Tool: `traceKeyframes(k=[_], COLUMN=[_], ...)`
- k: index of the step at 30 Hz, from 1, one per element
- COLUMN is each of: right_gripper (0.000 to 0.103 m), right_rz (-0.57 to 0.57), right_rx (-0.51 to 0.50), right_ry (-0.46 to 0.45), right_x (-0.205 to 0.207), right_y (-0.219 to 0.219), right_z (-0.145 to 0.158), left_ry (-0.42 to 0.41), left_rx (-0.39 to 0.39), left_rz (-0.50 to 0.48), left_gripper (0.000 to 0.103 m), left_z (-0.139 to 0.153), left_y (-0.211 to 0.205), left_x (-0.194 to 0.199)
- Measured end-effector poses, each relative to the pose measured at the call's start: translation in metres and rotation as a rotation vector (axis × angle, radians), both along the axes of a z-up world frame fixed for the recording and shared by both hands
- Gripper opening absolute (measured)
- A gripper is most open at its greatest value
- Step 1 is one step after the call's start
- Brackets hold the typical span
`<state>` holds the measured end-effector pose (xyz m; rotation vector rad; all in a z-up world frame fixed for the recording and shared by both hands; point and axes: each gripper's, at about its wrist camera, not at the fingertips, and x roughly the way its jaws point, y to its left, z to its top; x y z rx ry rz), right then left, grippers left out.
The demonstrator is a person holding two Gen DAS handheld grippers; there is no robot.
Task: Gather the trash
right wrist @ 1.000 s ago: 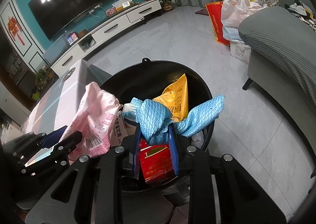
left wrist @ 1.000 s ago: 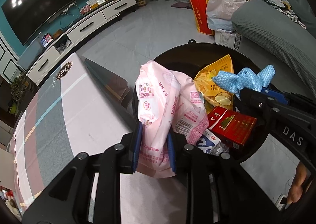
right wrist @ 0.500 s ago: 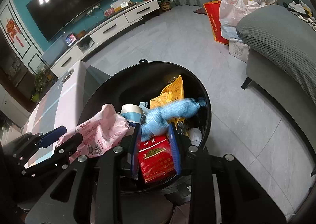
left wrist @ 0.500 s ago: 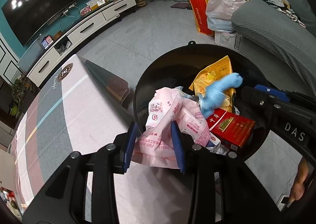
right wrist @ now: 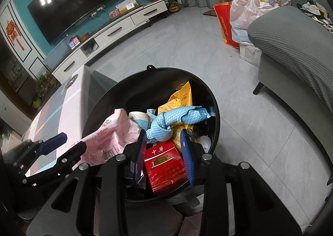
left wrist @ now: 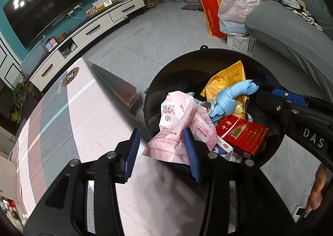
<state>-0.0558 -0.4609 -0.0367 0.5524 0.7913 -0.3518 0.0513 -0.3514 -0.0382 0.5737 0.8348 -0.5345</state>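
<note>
The black trash bin (left wrist: pixel 270 152) fills the centre-right of the left wrist view, standing beside the bench (left wrist: pixel 62 121), whose cloth carries a round dark emblem (left wrist: pixel 71 73) with an "H" in it. The left tongs (left wrist: pixel 161 148) are spread wide, blue pads apart over the bin's near rim; the pink wrapper (left wrist: pixel 183 130) lies loose across that rim, its lower edge reaching between the pads, printed in red Chinese characters too small to read. Above it in the frame sit a twisted blue cloth (left wrist: pixel 231 98) and a yellow snack bag (left wrist: pixel 229 78) with faint vertical lettering. A red cigarette carton (left wrist: pixel 241 134) marked "中华" lies at the bin's lower right.

In the right wrist view, the right tongs (right wrist: pixel 164 155) are also spread, pads on either side of the carton (right wrist: pixel 164 165) without pinching it, with the cloth (right wrist: pixel 177 120) just above their tips. "DAS" shows on the right tool body at the right edge of the left view. In the upper right, an orange bag (left wrist: pixel 212 17) reads "JinJianNan".
</note>
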Motion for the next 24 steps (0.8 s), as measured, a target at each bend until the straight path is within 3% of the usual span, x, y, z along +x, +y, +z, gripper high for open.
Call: traceKeyframes(k=[24], right_gripper=[0.048], right_rz=[-0.015], right_rx=[-0.023], right_ry=[-0.006], right_x=[-0.006], right_y=[0.003], right_z=[0.015], left_ry=[-0.014], left_rx=[-0.015], left_rz=[0.012], left_gripper=[0.068], left_z=[0.014], left_y=[0.008], left_x=[-0.005])
